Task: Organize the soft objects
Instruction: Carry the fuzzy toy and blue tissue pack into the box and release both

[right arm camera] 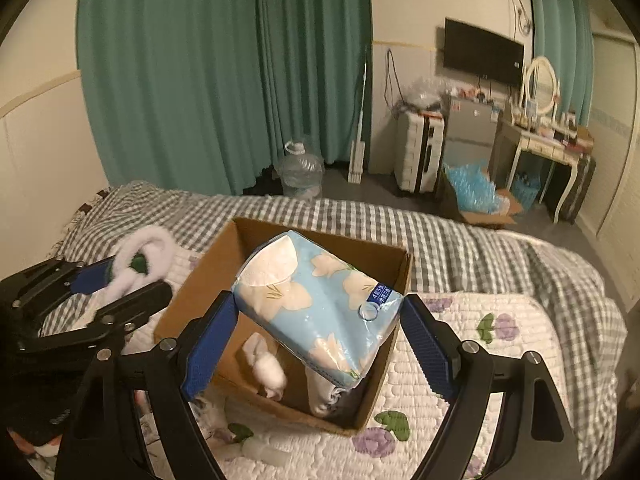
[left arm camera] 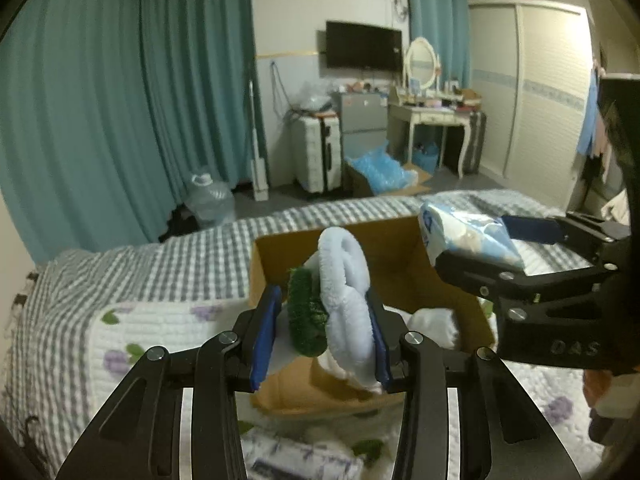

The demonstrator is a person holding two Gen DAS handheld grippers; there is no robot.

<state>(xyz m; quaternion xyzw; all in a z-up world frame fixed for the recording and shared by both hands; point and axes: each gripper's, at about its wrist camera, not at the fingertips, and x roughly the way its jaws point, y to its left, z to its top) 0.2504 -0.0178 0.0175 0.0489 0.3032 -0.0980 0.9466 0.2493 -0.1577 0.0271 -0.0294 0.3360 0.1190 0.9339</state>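
My left gripper (left arm camera: 322,328) is shut on a fluffy white slipper with a green inner part (left arm camera: 340,300) and holds it above the near edge of an open cardboard box (left arm camera: 400,240). It also shows at the left of the right wrist view (right arm camera: 136,264). My right gripper (right arm camera: 316,336) is shut on a blue flowered tissue pack (right arm camera: 316,304) over the box (right arm camera: 192,292). The pack also shows in the left wrist view (left arm camera: 464,236). White soft items (right arm camera: 268,368) lie inside the box.
The box rests on a white quilt with purple flowers (right arm camera: 480,360) over a grey checked bedspread (right arm camera: 460,240). Another wrapped pack (left arm camera: 300,460) lies on the quilt below my left gripper. Beyond the bed are teal curtains, a water jug, a suitcase and a dressing table.
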